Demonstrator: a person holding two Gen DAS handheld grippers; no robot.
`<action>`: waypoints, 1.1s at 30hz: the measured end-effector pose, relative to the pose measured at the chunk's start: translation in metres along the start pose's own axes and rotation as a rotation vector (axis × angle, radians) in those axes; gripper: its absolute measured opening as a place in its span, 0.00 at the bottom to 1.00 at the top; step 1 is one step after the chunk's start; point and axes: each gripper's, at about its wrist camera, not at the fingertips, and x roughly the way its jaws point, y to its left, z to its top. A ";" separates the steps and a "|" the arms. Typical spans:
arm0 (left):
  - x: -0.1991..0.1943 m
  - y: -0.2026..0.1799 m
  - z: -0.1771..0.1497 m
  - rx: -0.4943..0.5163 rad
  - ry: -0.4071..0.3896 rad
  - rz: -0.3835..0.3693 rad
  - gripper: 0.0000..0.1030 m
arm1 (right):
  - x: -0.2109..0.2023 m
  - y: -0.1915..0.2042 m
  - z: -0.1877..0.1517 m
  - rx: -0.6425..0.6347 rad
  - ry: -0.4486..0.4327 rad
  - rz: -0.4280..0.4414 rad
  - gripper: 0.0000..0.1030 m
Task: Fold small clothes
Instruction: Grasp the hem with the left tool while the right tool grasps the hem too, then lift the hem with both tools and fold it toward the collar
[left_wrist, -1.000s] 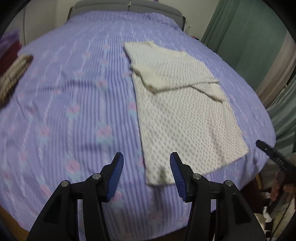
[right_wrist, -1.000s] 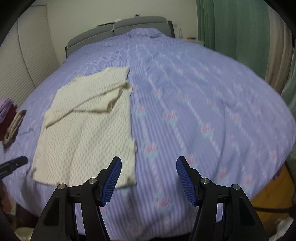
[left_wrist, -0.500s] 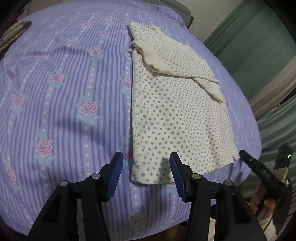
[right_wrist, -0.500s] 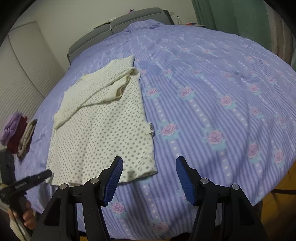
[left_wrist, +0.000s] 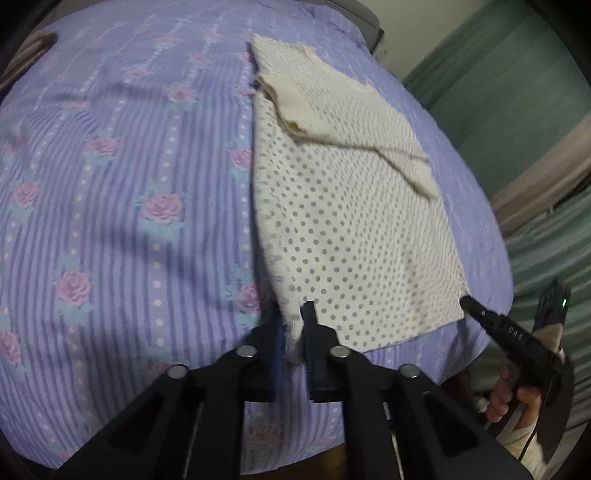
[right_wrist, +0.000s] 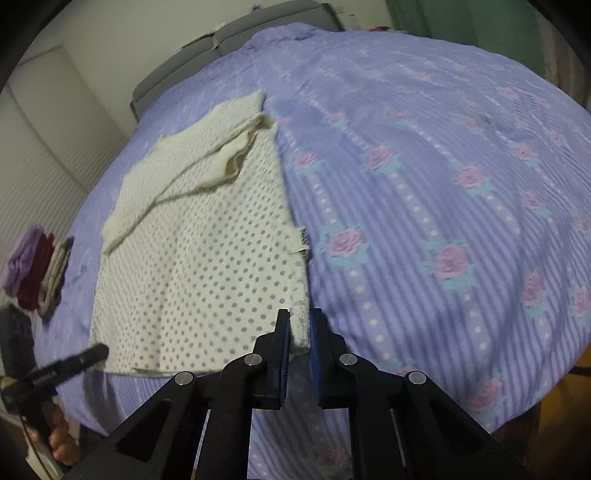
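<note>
A cream garment with grey dots (left_wrist: 351, 229) lies flat on the bed, its sleeves folded in across the upper part. My left gripper (left_wrist: 294, 325) is shut on the garment's near left hem corner, with a pinch of cloth between the blue pads. In the right wrist view the same garment (right_wrist: 207, 266) spreads out to the left. There my right gripper (right_wrist: 300, 328) is shut on the near right hem corner. Each view also shows the other gripper (left_wrist: 509, 332) (right_wrist: 55, 369) held in a hand at the bed's near edge.
The bed (right_wrist: 443, 184) wears a purple striped cover with pink roses and has a grey headboard (right_wrist: 236, 33). A pile of folded clothes (right_wrist: 37, 269) sits at the bed's left side. Green curtains (left_wrist: 517, 92) hang on the right.
Both grippers went from open above the hem to shut on its two near corners. Both dipped closer to the bed and rolled a little.
</note>
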 end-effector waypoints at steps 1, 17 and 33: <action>-0.007 0.002 0.000 -0.018 -0.017 0.008 0.08 | -0.005 -0.002 0.001 0.013 -0.010 0.003 0.10; -0.028 -0.006 0.005 -0.104 -0.069 0.015 0.08 | -0.033 -0.002 0.007 0.045 -0.063 -0.002 0.06; -0.086 -0.046 0.129 -0.161 -0.307 -0.054 0.08 | -0.075 0.034 0.123 0.196 -0.319 0.218 0.06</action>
